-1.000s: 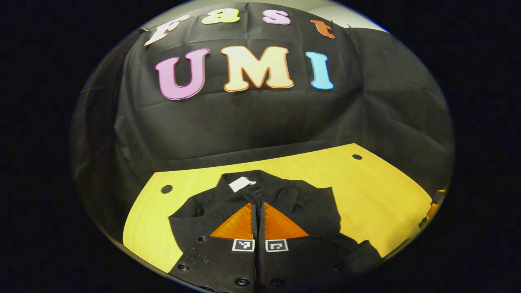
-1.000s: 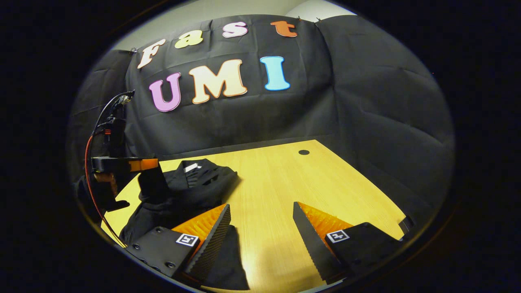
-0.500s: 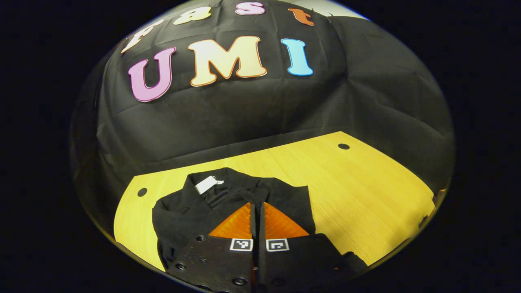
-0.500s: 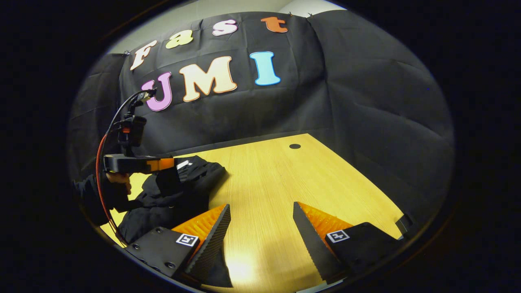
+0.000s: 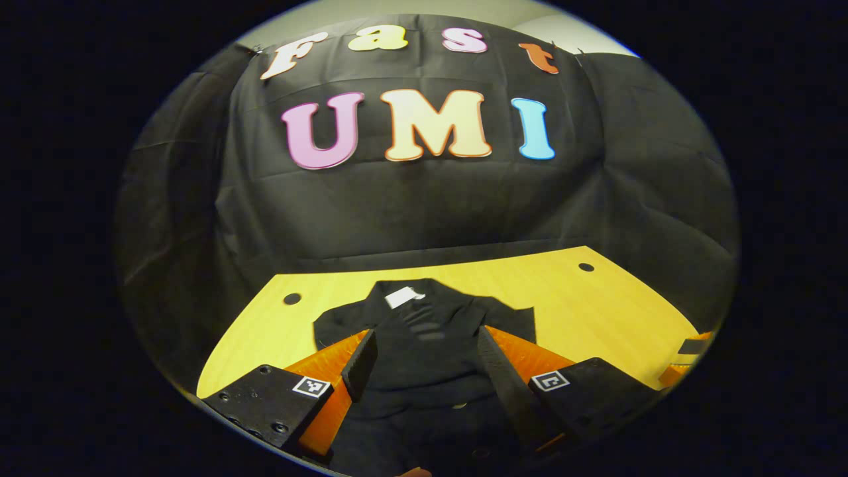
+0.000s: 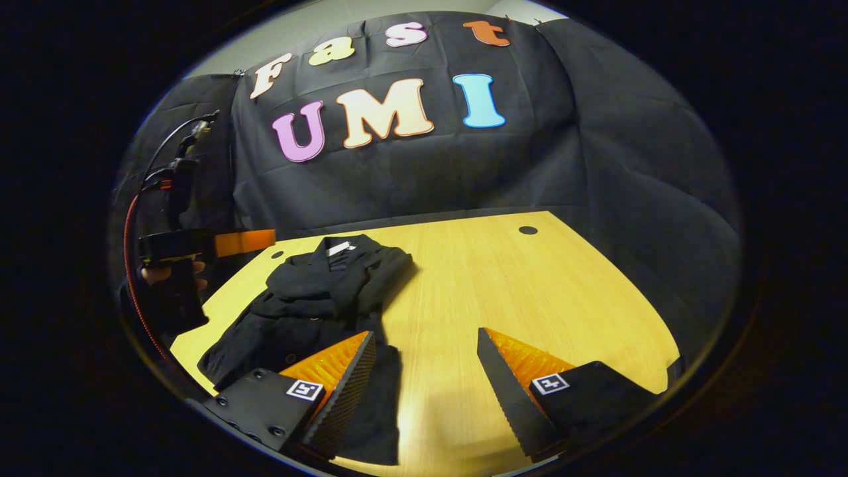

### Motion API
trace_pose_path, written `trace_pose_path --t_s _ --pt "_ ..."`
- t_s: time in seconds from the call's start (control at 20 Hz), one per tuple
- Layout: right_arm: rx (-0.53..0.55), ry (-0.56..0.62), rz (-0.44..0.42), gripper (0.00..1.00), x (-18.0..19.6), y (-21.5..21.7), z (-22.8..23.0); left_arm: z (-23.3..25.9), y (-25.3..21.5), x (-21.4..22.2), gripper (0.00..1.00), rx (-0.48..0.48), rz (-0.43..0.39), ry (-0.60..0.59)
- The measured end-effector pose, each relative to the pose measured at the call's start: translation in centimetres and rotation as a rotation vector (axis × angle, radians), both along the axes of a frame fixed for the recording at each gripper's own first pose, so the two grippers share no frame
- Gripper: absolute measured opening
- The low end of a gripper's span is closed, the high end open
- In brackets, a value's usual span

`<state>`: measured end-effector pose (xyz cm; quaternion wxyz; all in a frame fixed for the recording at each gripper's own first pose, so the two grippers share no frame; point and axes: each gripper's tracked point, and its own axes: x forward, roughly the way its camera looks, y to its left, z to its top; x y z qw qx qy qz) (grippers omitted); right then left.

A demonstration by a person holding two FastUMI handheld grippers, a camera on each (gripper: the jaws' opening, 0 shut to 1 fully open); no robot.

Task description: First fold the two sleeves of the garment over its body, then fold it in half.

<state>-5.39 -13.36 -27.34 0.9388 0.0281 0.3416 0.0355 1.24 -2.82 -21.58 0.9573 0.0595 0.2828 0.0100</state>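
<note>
A black garment with a white neck label lies flat on the yellow wooden table, collar toward the booth wall, with cloth folded over its body. My left gripper hovers open above the garment's middle, nothing between its fingers. In the right gripper view that same left gripper is held by a hand above the table's left edge. My right gripper is open over bare table just right of the garment's hem, its left finger over the black cloth's edge.
The table has cable holes at its far corners. A red and black cable trails from the left gripper. Bare wood stretches to the right of the garment. Part of the right gripper shows at the left gripper view's right edge.
The left gripper, shut on a fold of the garment before, has opened and let it go, then pulled back and up. The garment now lies flatter. The right gripper stayed open.
</note>
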Motion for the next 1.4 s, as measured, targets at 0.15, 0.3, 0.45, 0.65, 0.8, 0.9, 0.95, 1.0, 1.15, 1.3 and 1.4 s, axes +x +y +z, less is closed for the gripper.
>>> trace_pose_path --t_s 0.15,0.3,0.45,0.65,0.8,0.9,0.95,1.0,1.15,1.3,1.4 --pt "-0.004 0.037 0.021 0.98 -2.0 2.2 -1.1 -0.3 4.8 -5.2 0.94 0.033 0.046 0.051" --pt "-0.055 0.061 0.053 0.98 -4.0 3.9 -2.5 -1.5 8.3 -10.2 0.94 0.027 0.090 0.103" --pt "-0.094 0.101 0.076 0.98 -6.2 5.3 -4.1 -4.2 11.1 -14.8 0.95 0.024 0.129 0.190" --pt "-0.123 0.185 0.067 0.94 -8.9 6.0 -6.7 -7.5 13.5 -19.7 0.95 0.024 0.157 0.298" --pt "-0.141 0.249 0.043 0.98 -10.5 5.8 -8.4 -9.9 14.5 -22.5 0.95 0.010 0.166 0.359" --pt "-0.154 0.281 0.030 0.98 -11.2 5.7 -9.3 -11.3 14.7 -24.0 0.95 0.001 0.169 0.400" --pt "-0.167 0.302 0.025 0.98 -11.7 5.5 -10.0 -11.8 14.8 -24.6 0.95 -0.003 0.170 0.416" --pt "-0.181 0.319 0.023 0.98 -12.2 5.5 -10.5 -12.3 14.8 -25.1 0.95 -0.012 0.171 0.429" --pt "-0.187 0.347 0.011 0.99 -12.6 5.8 -11.5 -12.6 14.5 -25.3 1.00 -0.066 0.191 0.424" --pt "-0.118 0.365 -0.005 0.83 -12.9 6.6 -11.8 -12.5 14.4 -25.4 0.96 -0.049 0.141 0.395" --pt "-0.117 0.368 0.039 0.65 -12.7 7.4 -11.7 -12.6 14.0 -25.2 0.81 -0.061 0.087 0.367"
